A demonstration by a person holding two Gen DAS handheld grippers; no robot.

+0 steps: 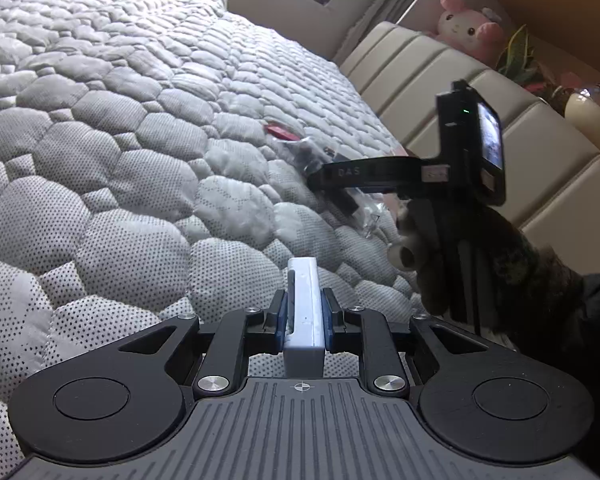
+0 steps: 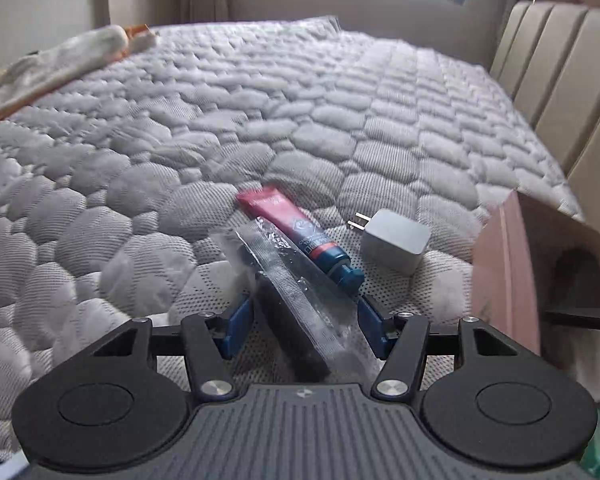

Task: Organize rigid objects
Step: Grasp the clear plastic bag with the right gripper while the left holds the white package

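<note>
Blue-padded right fingers sit spread around the wrapped black bar; squeeze its middle squarely, while left fingers pinch the grey block.

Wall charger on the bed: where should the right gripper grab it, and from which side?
Grip the grey wall charger across its two flat side faces, mid-body, coming from above. It lies flat on the quilt with prongs pointing away toward upper left, so avoid that end. The tube lies close on its left, probably leaving tight finger room there.
</note>
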